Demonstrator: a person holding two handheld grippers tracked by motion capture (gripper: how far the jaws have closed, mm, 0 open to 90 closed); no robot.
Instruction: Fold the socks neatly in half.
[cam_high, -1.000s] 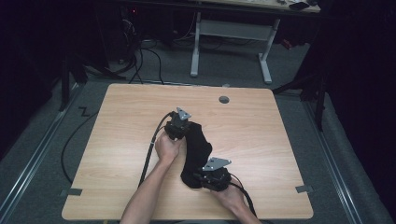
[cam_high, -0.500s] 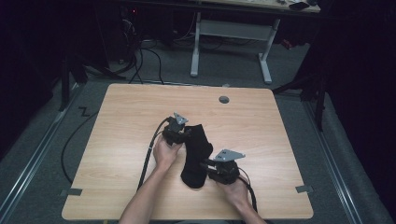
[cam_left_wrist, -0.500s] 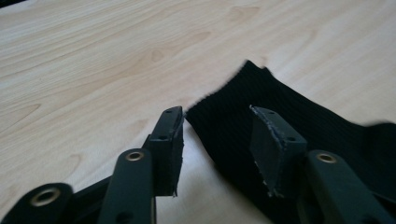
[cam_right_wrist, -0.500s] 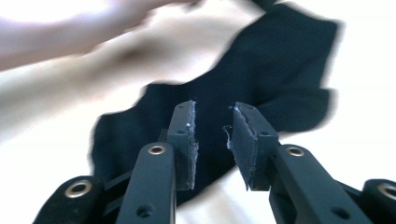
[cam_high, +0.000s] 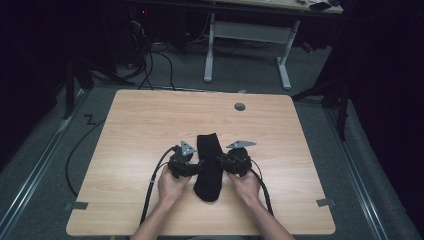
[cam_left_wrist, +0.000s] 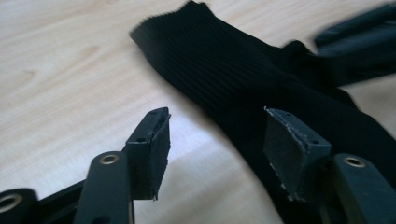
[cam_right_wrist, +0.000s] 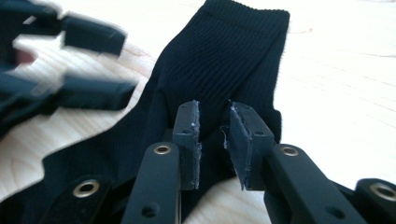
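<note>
Sock (cam_high: 208, 167), black, lies lengthwise on the table (cam_high: 125, 130) between both grippers. Left gripper (cam_high: 182, 165), beside it, has just been opening, its jaws apart over bare wood in its own view. Right gripper (cam_right_wrist: 212, 140) pinches a fold near the ribbed cuff.

A black ribbed sock (cam_high: 208, 167) lies flat, lengthwise, near the wooden table's front edge.

High view: room dark, table (cam_high: 150, 130) lit evenly from overhead, shadows soft and short, slightly grainy. Left gripper view: near pads sharp, far sock (cam_left_wrist: 224, 70) soft, dark shape upper right smeared. Right gripper view: bright tabletop, motion blur upper left.
</note>
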